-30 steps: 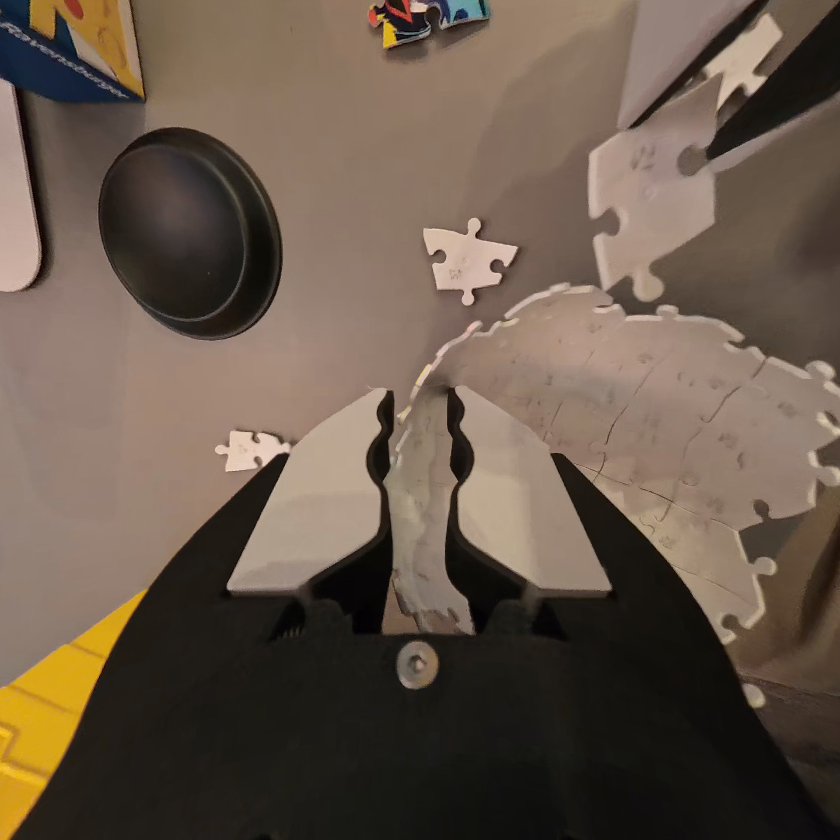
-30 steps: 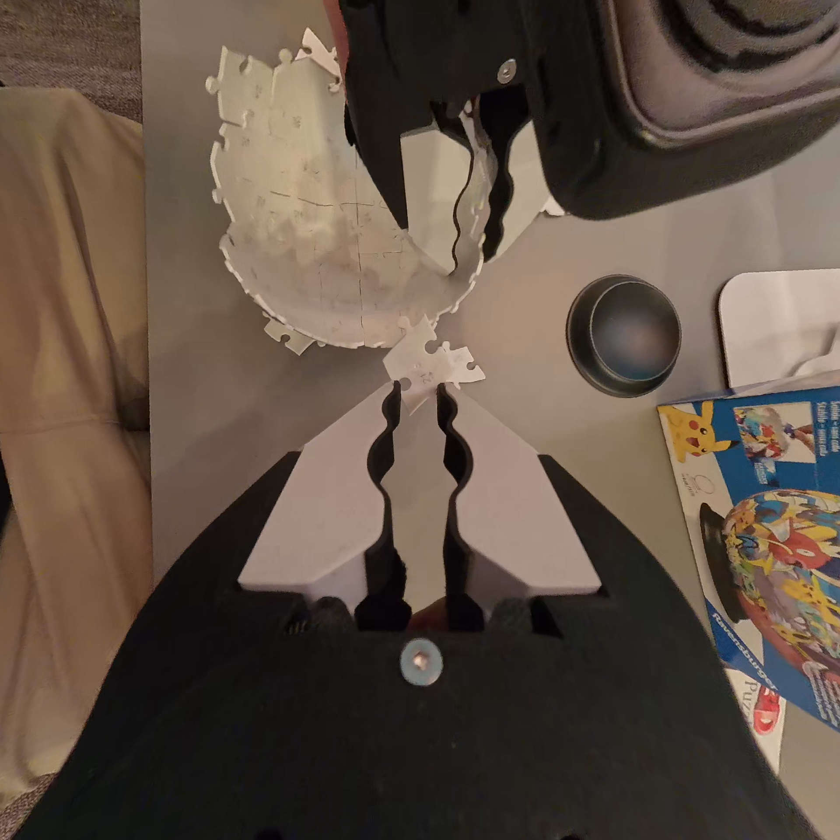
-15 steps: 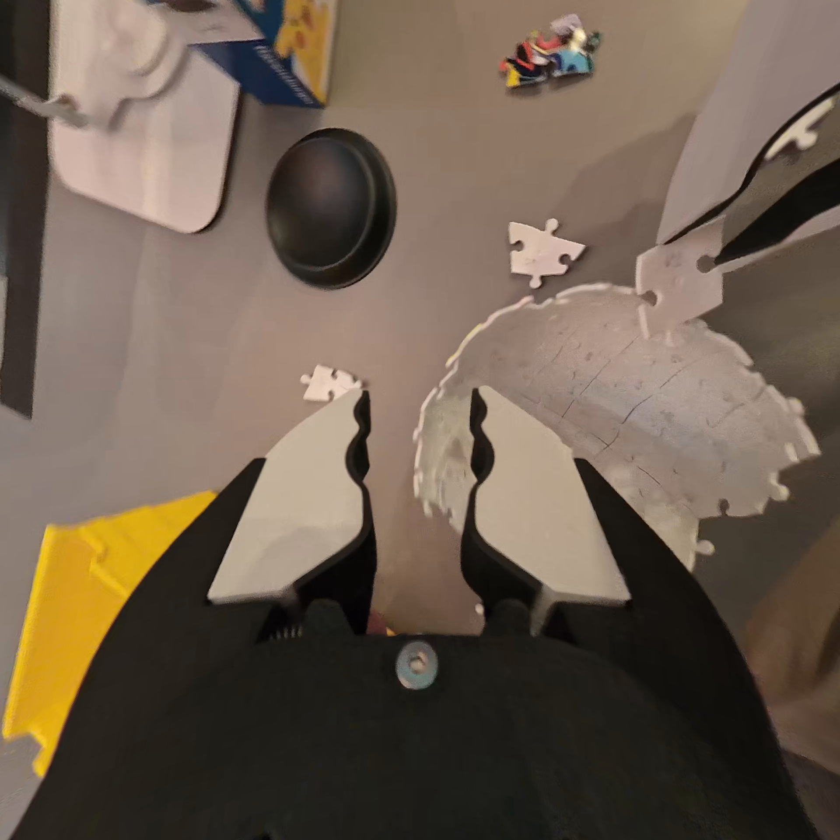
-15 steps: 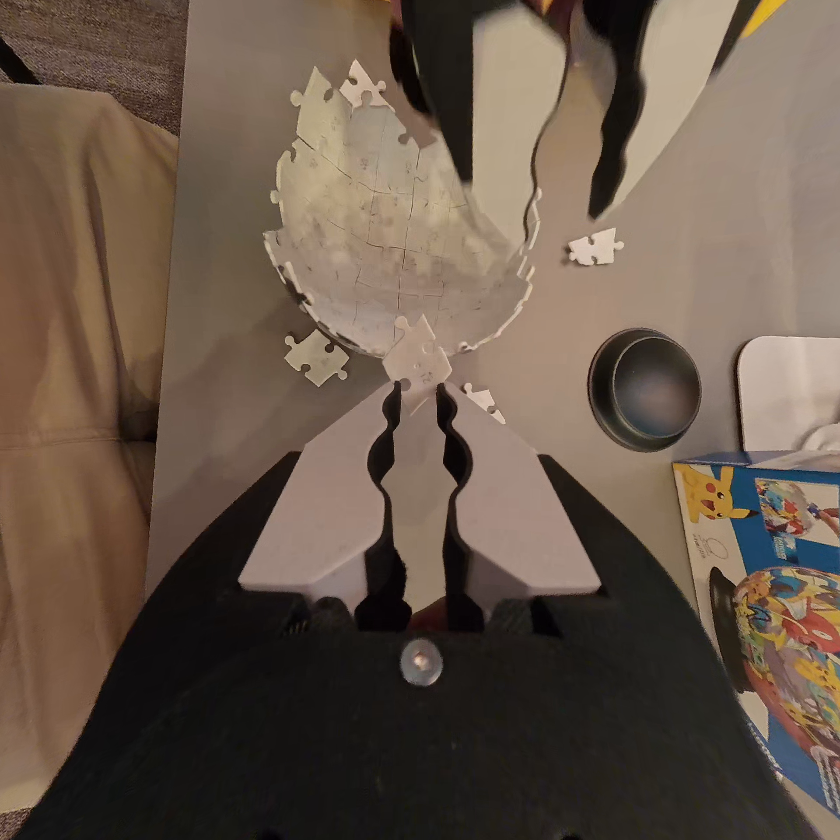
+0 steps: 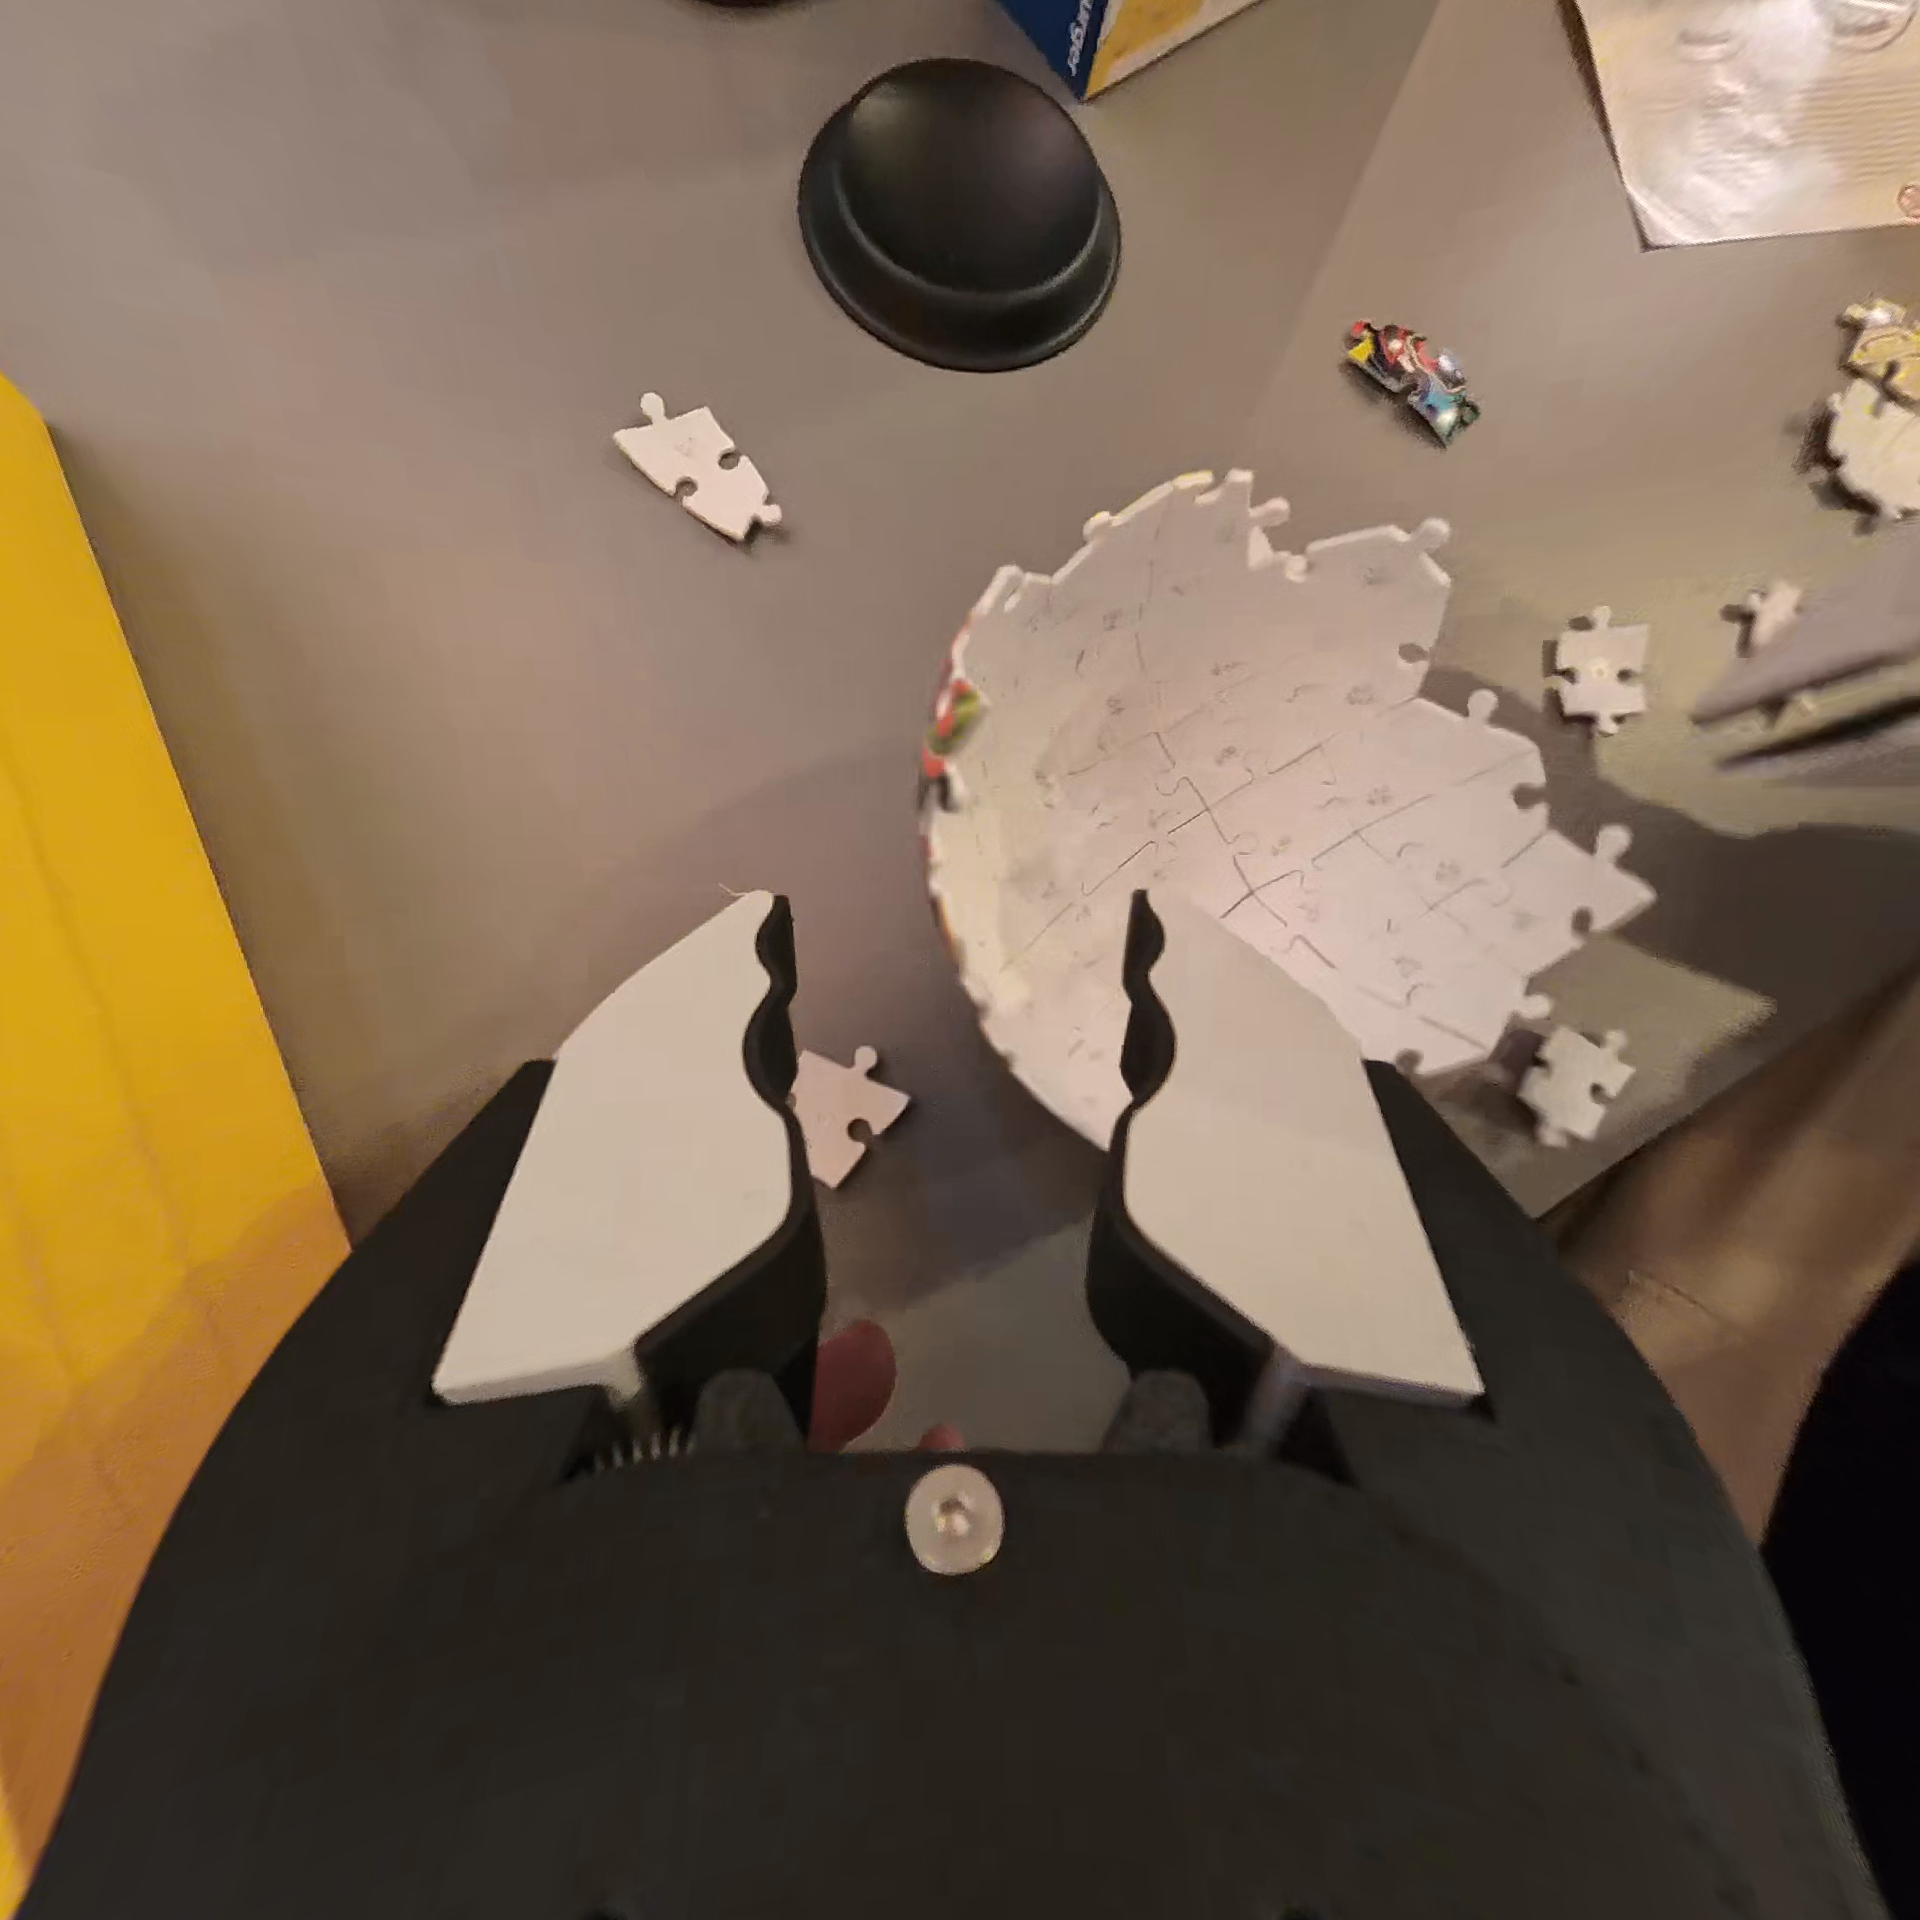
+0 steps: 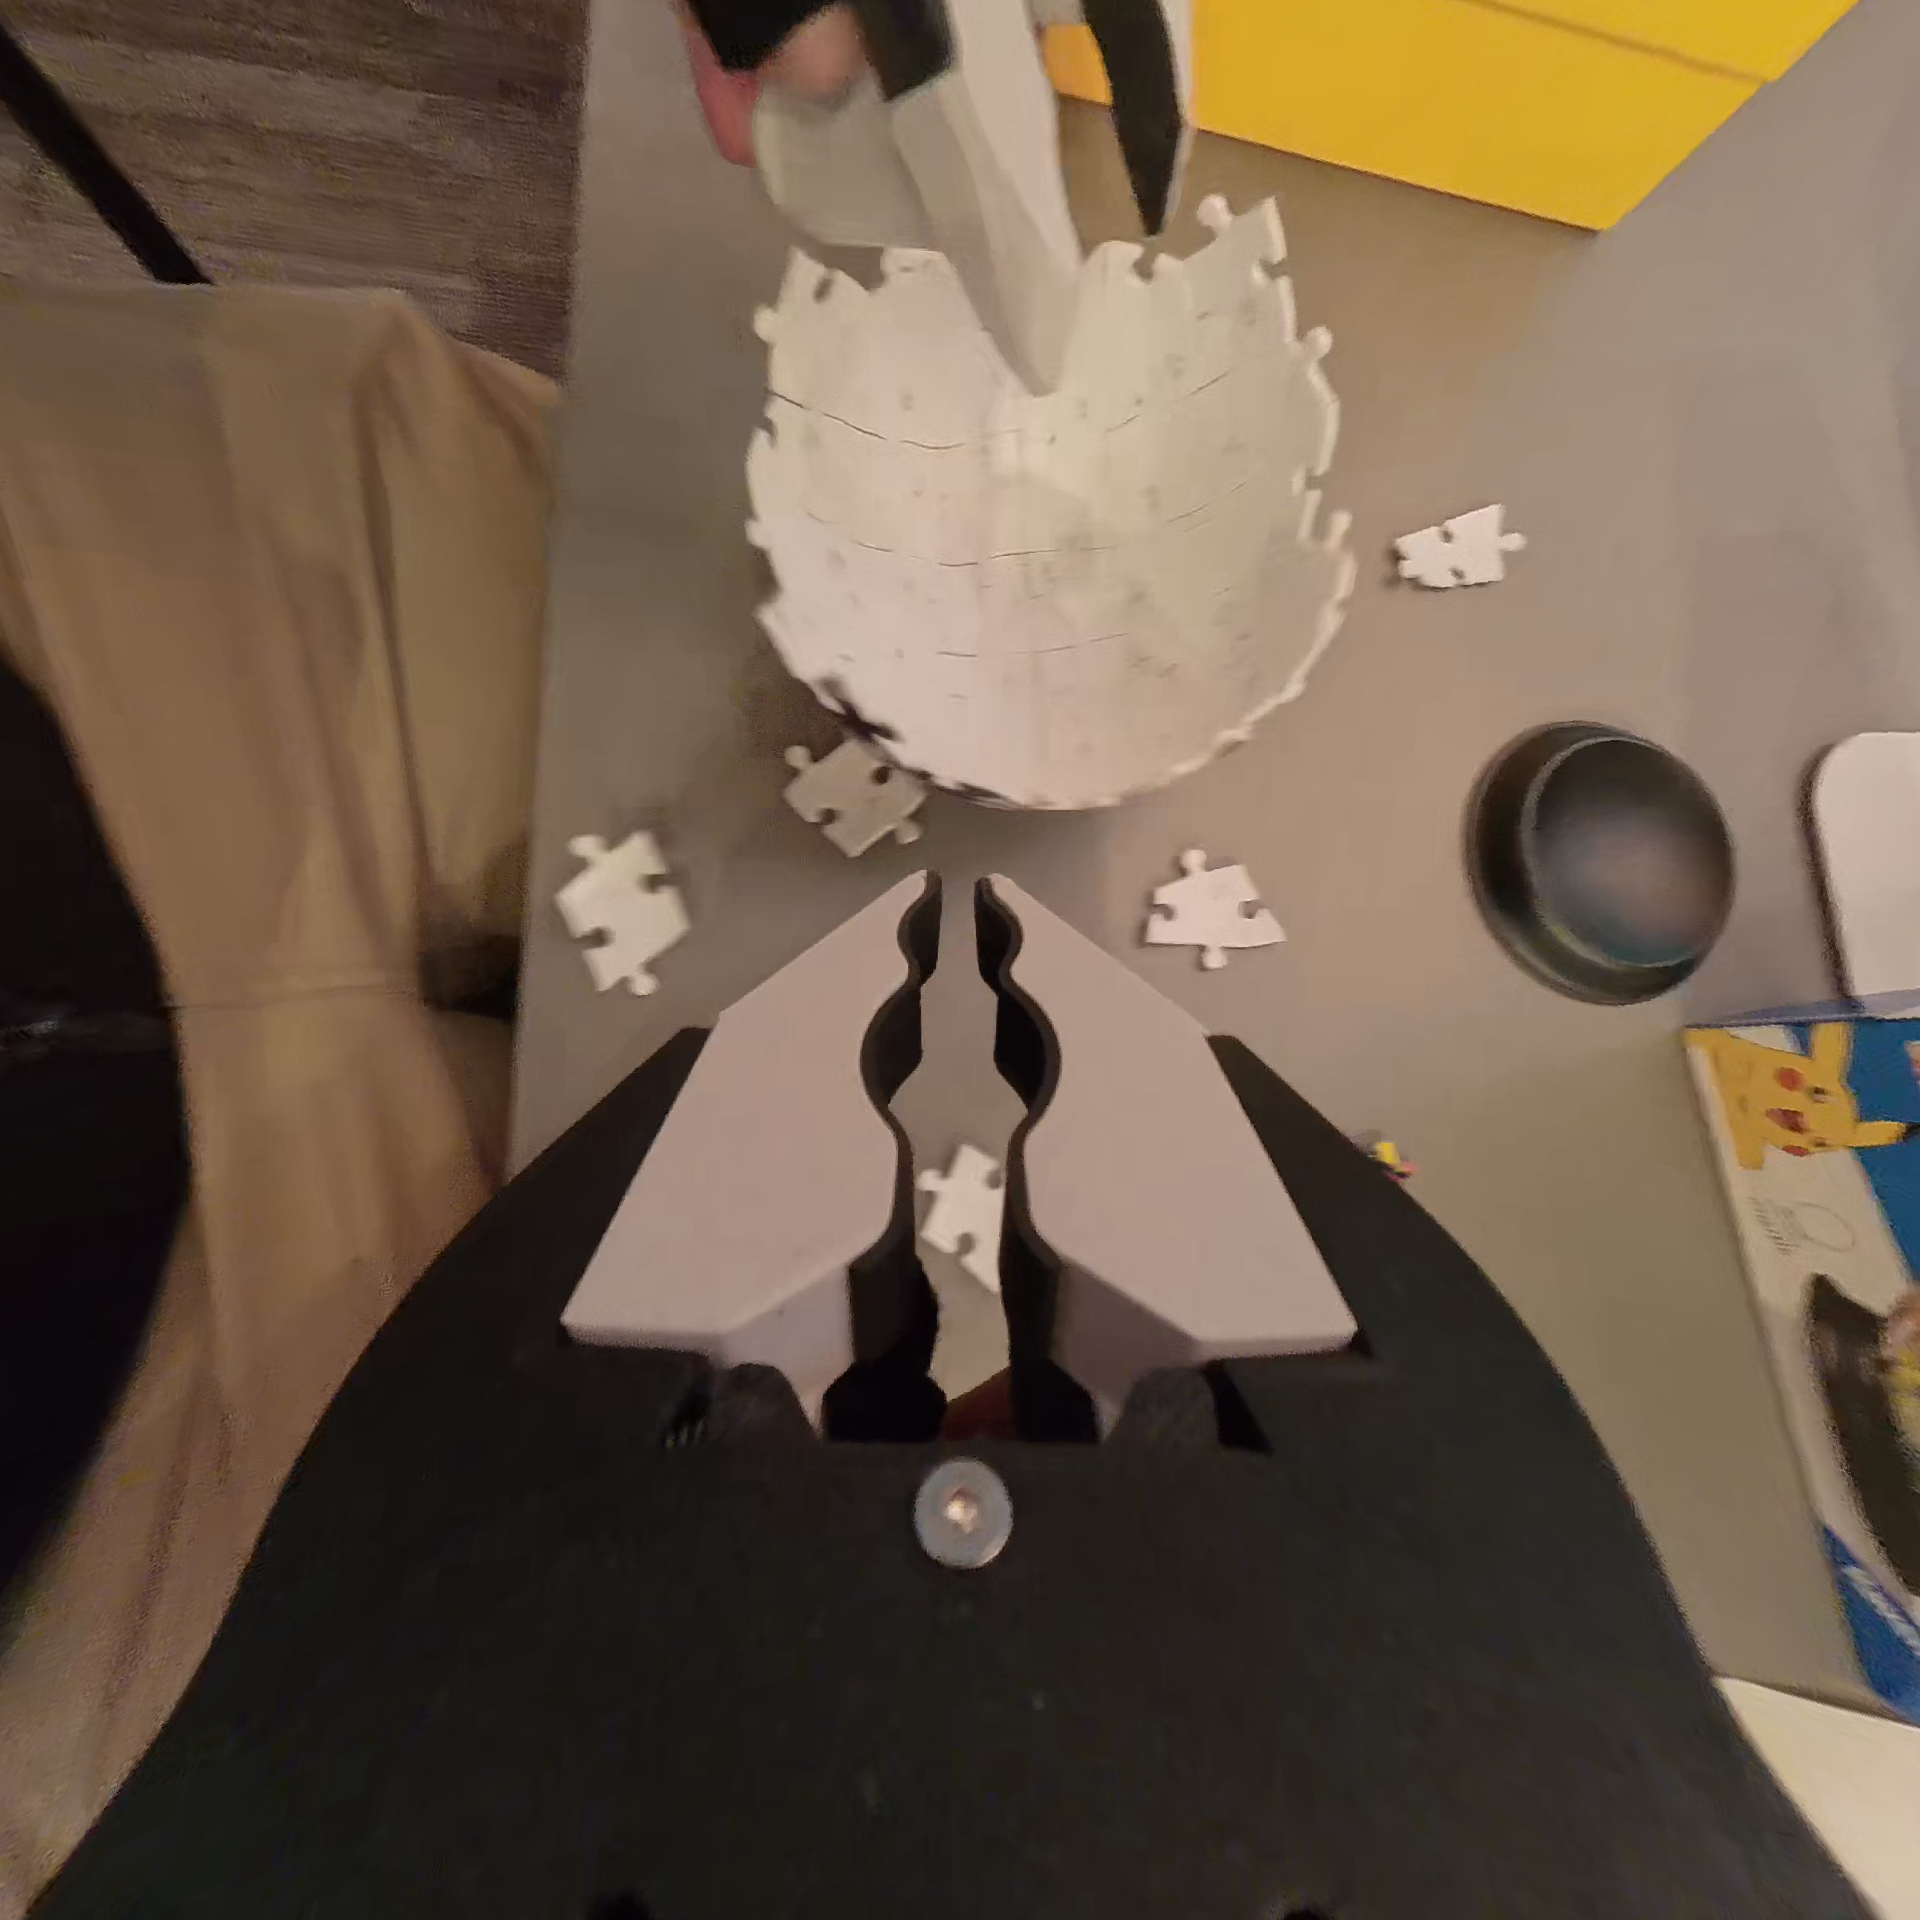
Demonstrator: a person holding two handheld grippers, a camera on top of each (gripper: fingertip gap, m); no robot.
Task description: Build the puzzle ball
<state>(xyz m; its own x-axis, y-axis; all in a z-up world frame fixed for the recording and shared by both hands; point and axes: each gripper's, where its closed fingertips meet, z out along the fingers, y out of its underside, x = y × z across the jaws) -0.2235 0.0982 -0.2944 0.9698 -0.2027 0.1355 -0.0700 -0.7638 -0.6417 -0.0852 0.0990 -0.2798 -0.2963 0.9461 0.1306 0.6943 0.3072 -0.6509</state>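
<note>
- Left wrist view: our left gripper (image 5: 961, 914) hangs with fingers spread wide and nothing between them, above the grey table (image 5: 364, 571) just beside the half-built puzzle ball (image 5: 1247, 790).
- Shell sits open side up on the table, white inner faces showing, so its jagged rim is reachable from above.
- Right wrist view: our right gripper (image 6: 951, 883) is nearly closed, a narrow gap at the tips, holding nothing; it hovers just short of the shell's near edge.
- Loose pieces lie white side up around the shell; nearest is one piece (image 6: 854, 795) touching its base.
- Black stand (image 6: 1600, 862) sits well apart, likely parked until the ball closes.
- Our read: between placements, next piece not yet picked.
</note>
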